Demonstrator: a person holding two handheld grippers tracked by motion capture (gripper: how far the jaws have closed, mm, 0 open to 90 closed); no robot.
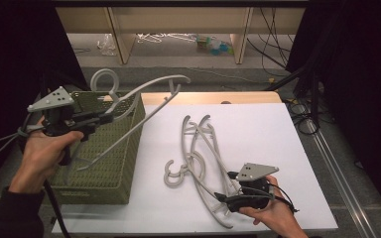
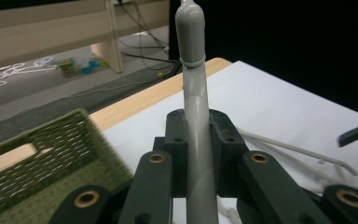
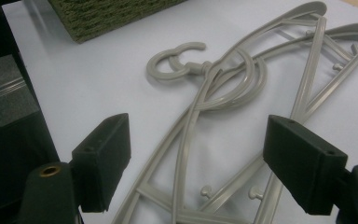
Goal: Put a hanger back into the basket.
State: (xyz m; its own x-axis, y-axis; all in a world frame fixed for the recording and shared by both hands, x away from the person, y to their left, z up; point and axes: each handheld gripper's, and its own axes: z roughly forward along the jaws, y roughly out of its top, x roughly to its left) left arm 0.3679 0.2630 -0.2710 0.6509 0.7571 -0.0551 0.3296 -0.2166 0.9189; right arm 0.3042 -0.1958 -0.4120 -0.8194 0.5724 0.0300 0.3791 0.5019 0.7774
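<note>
Your left hand-held gripper [image 1: 110, 112] is clamped on a grey hanger [image 1: 149, 96] held over the green basket [image 1: 110, 168]: drop-off step. Next, lower it inside. Right hand-held gripper [image 3: 198, 163] gapes, empty, over the hangers on the surface [image 1: 201, 148].

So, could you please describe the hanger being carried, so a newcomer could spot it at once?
Start at the green basket on the table's left side. Above it hangs a grey hanger, clamped in the left tongs. Unlike the other hangers lying flat on the white sheet, it is held in the air.
</note>
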